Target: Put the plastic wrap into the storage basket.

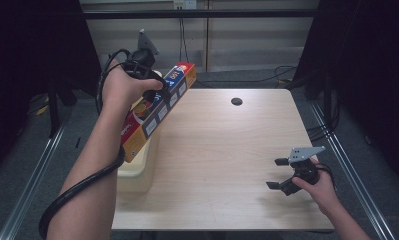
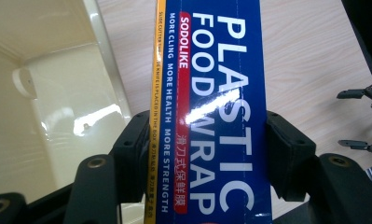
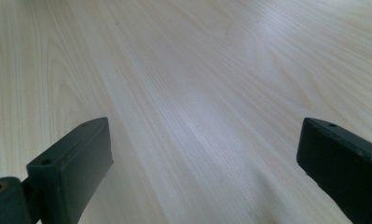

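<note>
The left gripper (image 1: 154,92) is clamped across the width of a long plastic wrap box (image 1: 158,111), its two black jaws pressing on the box's opposite long sides, as the left gripper view shows with the box (image 2: 211,112) running up between them. On the box's blue face stand the white words "PLASTIC FOOD WRAP", with a red strip and a yellow edge beside them. In the high view the box is held up off the bench (image 1: 222,150) at the bench's left edge, tilted, its far end higher and pointing away from the person, its near end lower and over a cream plastic bin (image 1: 137,170) that stands at the left edge. In the left gripper view the bin's (image 2: 48,93) pale inside lies to the left of the box. The right gripper (image 1: 279,174) is held just above the bench near its right front corner, well apart from the box, its jaws spread wide with only bare wood between them; the right gripper view looks along those jaws across the light wood grain (image 3: 188,93). A small dark round hole (image 1: 236,101) sits in the bench near its far edge.
</note>
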